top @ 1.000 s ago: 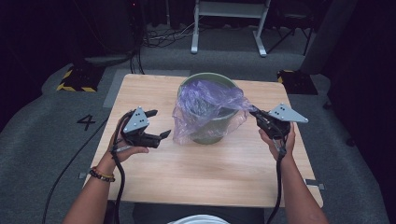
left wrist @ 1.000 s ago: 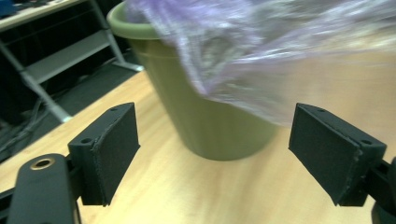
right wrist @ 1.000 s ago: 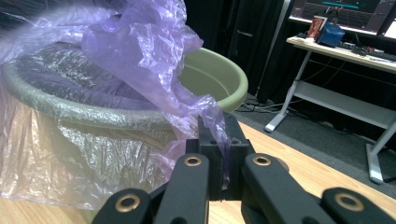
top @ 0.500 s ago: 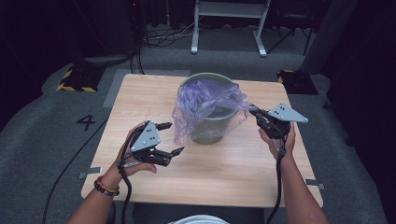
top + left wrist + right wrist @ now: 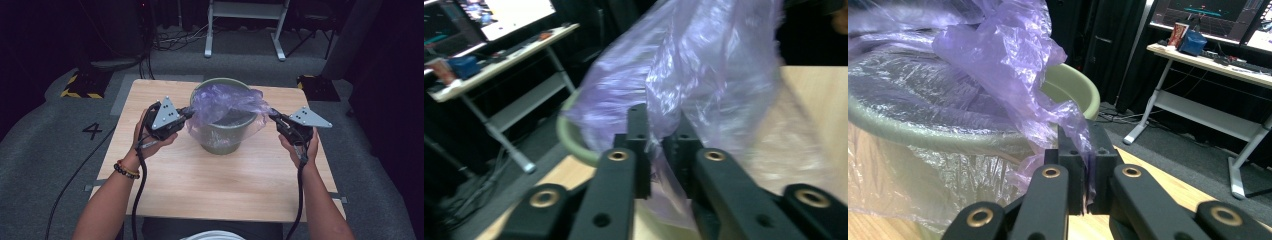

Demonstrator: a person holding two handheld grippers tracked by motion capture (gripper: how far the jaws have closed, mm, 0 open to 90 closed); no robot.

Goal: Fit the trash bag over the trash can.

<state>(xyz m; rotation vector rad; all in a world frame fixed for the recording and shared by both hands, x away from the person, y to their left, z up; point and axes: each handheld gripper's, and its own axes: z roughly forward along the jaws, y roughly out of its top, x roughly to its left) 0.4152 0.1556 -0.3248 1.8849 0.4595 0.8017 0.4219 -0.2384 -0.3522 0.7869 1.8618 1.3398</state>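
Both grippers clamped on the purple bag at the green bin, one on each side.

Left gripper [image 5: 186, 113], jaws just closed, pinching a fold of the thin purple plastic bag [image 5: 225, 102] at the bin's left side, film caught between the pads in the left gripper view [image 5: 659, 150]. Right gripper [image 5: 273, 116] closed tight on the bag's edge [image 5: 1088, 165] at the right side. Bag draped over the rim of the green bin [image 5: 220, 142], bunched above the opening, loose film hanging down the outside wall. Bin upright at the middle of the wooden table [image 5: 200, 185], toward its far edge.
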